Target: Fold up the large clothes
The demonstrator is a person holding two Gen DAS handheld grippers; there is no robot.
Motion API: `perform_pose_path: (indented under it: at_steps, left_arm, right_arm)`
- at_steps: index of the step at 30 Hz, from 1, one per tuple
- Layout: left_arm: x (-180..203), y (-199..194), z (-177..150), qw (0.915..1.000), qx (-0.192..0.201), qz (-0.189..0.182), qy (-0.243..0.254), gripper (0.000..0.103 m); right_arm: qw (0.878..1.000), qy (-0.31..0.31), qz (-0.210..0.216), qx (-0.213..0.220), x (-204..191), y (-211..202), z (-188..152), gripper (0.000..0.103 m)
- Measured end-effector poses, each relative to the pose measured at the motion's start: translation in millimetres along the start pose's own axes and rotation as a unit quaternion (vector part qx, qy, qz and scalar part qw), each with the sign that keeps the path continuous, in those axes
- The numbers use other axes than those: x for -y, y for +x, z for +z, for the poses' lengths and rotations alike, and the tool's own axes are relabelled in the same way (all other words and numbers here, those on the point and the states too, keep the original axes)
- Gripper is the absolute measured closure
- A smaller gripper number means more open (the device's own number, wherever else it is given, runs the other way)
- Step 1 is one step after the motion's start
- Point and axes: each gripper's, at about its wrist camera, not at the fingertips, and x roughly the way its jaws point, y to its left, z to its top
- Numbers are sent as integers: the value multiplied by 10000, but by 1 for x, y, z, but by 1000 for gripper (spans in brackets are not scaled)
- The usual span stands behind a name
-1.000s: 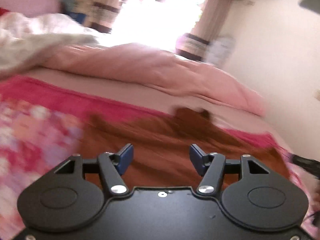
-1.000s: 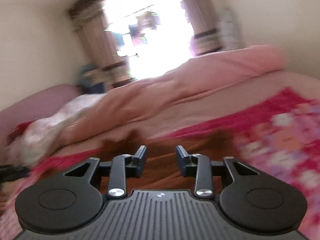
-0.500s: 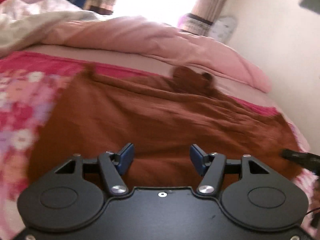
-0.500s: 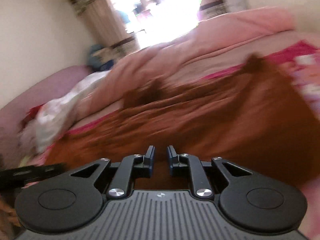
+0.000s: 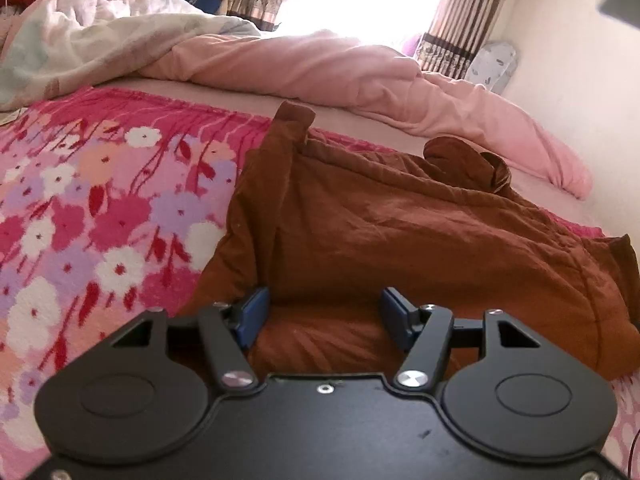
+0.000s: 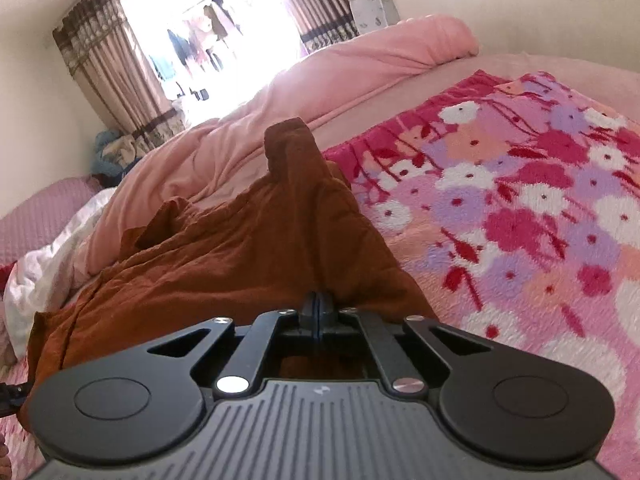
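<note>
A rust-brown garment (image 5: 400, 232) lies crumpled on a bed, spread over a pink floral blanket (image 5: 92, 208) and filling the middle and right of the left wrist view. The left hand-held gripper (image 5: 324, 320), at lower centre, has its blue pads spread wide over the garment's near edge, not pinching it. In the right wrist view, the right hand-held gripper (image 6: 317, 312) is pressed together at the garment's near edge; whether cloth is caught between the pads cannot be told. A pink duvet (image 5: 340, 76) is bunched behind.
</note>
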Motion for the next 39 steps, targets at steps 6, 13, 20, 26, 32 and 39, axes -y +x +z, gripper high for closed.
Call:
perform_pose_path:
  at_steps: [6,13,20,26,32,39]
  left_arm:
    - [-5,-44,2,9990,299,-213,-261,40]
    - [-15,-27,-12,9993,47,-119,-346,40]
    - [-29,-23,-13,9976,76,-261,-637,40]
    - [-15,-58,-2,9972,393,-178,-607,42]
    - [28,-70,4,9966,541,-599,-165,38]
    - [43,-25,-13,9987,-26,-498,-41,38]
  right_arm:
    - [9997,59,16,234,-9,-26,18,87]
    - [9986,-326,-412,115,-2,-26,15,84]
    - [9991,-53,-407,142,16,-20,4,87]
    - [9977,-64,-644,199,2,-32,9,85]
    - [9968,-625,-162,481,-64,-46,5,84]
    - [9891,-1183,869,148,-164,-33,-28,84]
